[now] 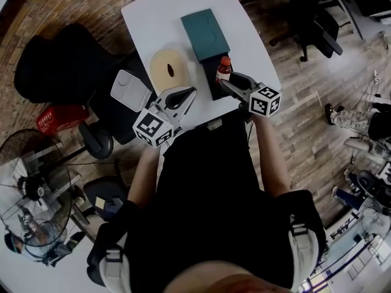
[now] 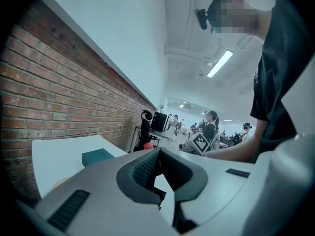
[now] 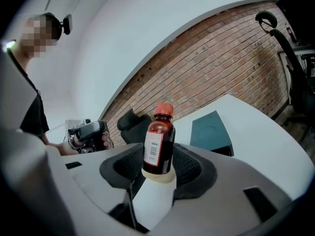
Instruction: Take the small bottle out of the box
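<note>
A small brown bottle (image 3: 158, 142) with a red cap and a white label stands upright between the pads of my right gripper (image 3: 157, 167), which is shut on its lower body. In the head view the bottle (image 1: 224, 69) hangs just above the dark open end of the teal box (image 1: 205, 32), with my right gripper (image 1: 226, 83) behind it. The same box (image 3: 210, 132) lies on the white table (image 3: 256, 127) beyond the bottle. My left gripper (image 1: 185, 95) hovers over the table's near edge, left of the box. Its jaw tips meet with nothing between them (image 2: 158, 154).
A flat beige round thing (image 1: 169, 69) lies on the table (image 1: 153, 17) left of the box. A black office chair (image 1: 67, 66) and a white tray-like thing (image 1: 129, 89) stand off the table's left side. A brick wall (image 2: 59, 82) runs behind.
</note>
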`<state>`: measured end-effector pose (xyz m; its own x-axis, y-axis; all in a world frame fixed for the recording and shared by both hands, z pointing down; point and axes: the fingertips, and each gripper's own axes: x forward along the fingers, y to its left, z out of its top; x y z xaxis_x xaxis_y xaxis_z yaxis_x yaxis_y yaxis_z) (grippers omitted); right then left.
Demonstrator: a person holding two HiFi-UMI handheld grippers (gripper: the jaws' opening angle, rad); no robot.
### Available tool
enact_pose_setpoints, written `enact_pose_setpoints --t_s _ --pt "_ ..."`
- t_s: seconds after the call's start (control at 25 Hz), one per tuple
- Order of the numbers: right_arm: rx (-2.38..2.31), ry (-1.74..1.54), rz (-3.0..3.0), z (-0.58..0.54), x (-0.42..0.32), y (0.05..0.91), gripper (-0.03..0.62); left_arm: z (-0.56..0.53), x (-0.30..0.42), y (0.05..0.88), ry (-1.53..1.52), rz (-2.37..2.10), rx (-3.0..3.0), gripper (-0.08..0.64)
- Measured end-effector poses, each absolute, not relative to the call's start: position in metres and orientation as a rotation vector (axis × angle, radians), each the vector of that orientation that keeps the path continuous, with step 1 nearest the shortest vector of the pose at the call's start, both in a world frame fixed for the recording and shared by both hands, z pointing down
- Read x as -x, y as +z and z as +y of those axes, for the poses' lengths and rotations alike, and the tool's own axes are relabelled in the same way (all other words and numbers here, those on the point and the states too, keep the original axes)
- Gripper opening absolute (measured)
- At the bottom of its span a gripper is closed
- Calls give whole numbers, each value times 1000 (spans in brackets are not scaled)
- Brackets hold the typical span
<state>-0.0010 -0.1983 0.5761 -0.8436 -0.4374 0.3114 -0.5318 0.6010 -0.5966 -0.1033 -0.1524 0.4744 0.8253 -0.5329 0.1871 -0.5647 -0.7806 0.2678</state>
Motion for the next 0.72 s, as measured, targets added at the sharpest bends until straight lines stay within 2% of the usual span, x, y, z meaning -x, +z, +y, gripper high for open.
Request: enact_pose_setpoints --t_s 0.72 --pt "-814 916 -2878 -183 -1 518 184 -144 101 469 146 -819 -2714 21"
